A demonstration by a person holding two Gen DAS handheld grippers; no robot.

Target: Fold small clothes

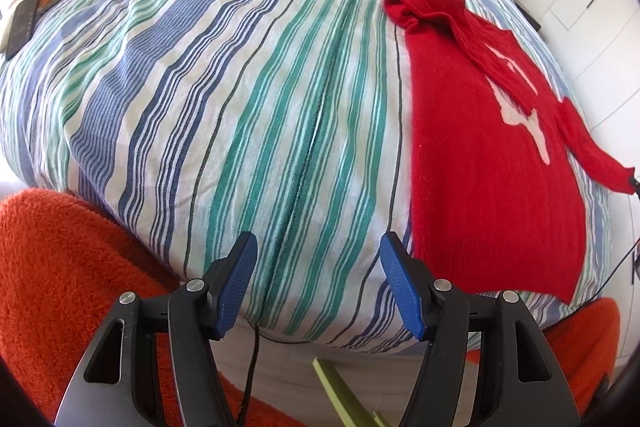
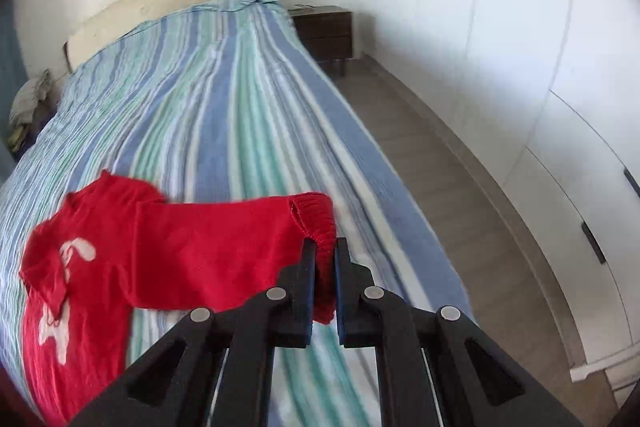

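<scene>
Clamped between the right tongs [image 2: 325, 247] is the ribbed cuff [image 2: 316, 215] of a red knit sweater [image 2: 192, 251], the jaws pinched tight on a bunched fold of the knit so that the sleeve is lifted and stretched away from the body of the garment. That body lies flat on the striped bedcover [image 2: 248, 115], near the bed's right-hand edge, with a white figure [image 2: 78, 251] knitted into its front. From the left wrist view the left tongs [image 1: 318, 247] stand released and empty above the cover, just beside the sweater's hem [image 1: 496, 267] but not touching it. Judging by how the sleeve sags and stretches, the sweater is light, soft and limp: it will drape rather than hold a shape, and the loose knit will likely stretch or drag if pulled by one point. The wool looks grippy enough not to slip from ribbed pads. Cuffs, hem corners and shoulder seams seem the best places to take hold, since the ribbing is thicker and resists distortion; a pinch in the middle of the body would likely gather both layers and wrinkle the fold.
</scene>
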